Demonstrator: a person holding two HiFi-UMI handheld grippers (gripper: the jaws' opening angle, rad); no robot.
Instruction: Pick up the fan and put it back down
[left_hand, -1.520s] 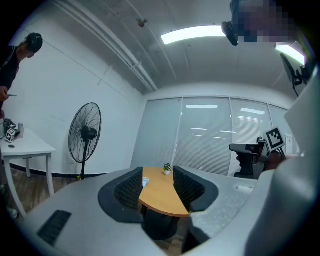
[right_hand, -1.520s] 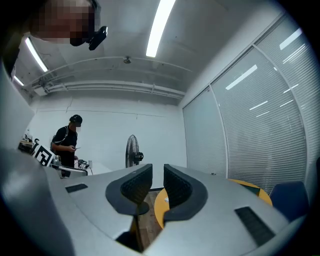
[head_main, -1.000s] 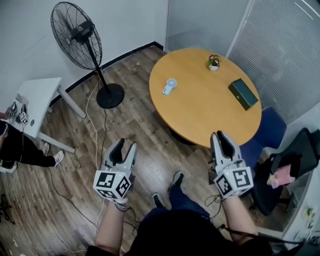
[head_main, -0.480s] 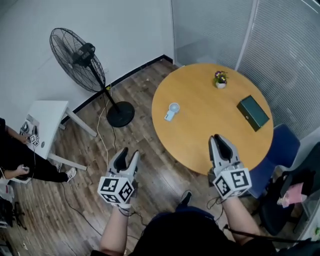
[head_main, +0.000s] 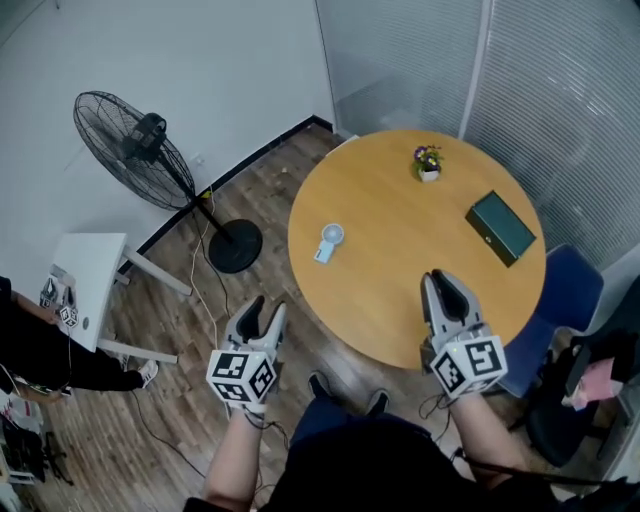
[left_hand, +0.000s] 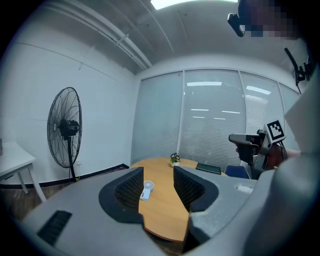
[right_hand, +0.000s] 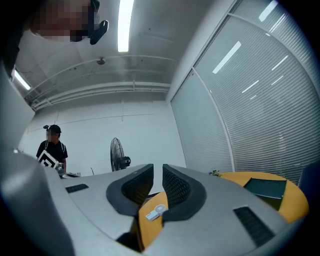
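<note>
Head view shows the small handheld fan (head_main: 327, 241) lying flat on the round table (head_main: 400, 300), close to its left edge and well apart from both tongs. The left tongs (head_main: 262, 308) hang over the wooden floor short of the table's rim, jaws moderately apart with nothing between them. The right tongs (head_main: 441, 279) sit above the near part of the table, jaws only a narrow gap apart and also empty.

The fan looks light and thin, so a jaw meeting it from the side would probably slide it across the smooth top, perhaps off the nearby left edge. The right tongs' gap seems too narrow for the round head unless widened. A tall floor fan (head_main: 135, 150) also stands by the wall; I judge the small one is meant, but the wording leaves room for a wrong target.

In both gripper views the fan is tiny, and the right gripper view partly covers it with a jaw. Whether it lies face up cannot be told.
</note>
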